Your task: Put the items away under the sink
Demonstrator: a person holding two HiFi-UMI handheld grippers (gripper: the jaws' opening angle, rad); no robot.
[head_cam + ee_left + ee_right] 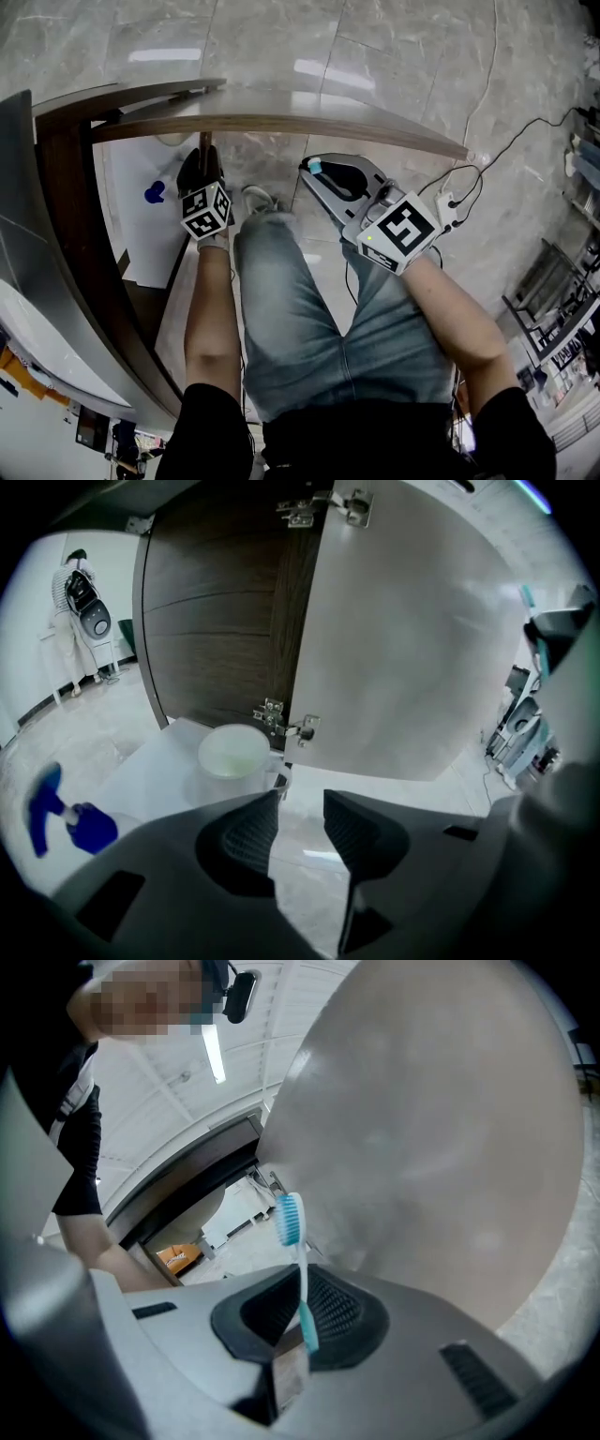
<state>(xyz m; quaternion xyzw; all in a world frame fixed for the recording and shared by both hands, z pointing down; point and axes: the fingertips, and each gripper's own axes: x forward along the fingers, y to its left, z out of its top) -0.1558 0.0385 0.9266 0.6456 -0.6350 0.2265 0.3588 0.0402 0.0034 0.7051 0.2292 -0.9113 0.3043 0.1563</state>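
Note:
My right gripper point(323, 178) is shut on a white and teal toothbrush point(300, 1274), whose blue bristled head point(289, 1217) sticks up past the jaws. In the head view its tip point(315, 166) shows just in front of the open cabinet door point(281, 122). My left gripper point(200, 173) is at the cabinet opening, open with nothing between its fingers point(251, 832). Beyond it, a white cup point(232, 752) and a blue spray bottle point(70, 822) stand on the cabinet's white floor point(155, 761). The spray bottle point(155, 194) also shows in the head view.
The open door's pale inner face point(412, 639) stands to the right of the opening, with hinges point(286, 726) on the dark wood frame. The counter edge point(56, 244) curves along the left. My knees in jeans point(300, 300) are below. Cables point(487, 169) lie on the marble floor.

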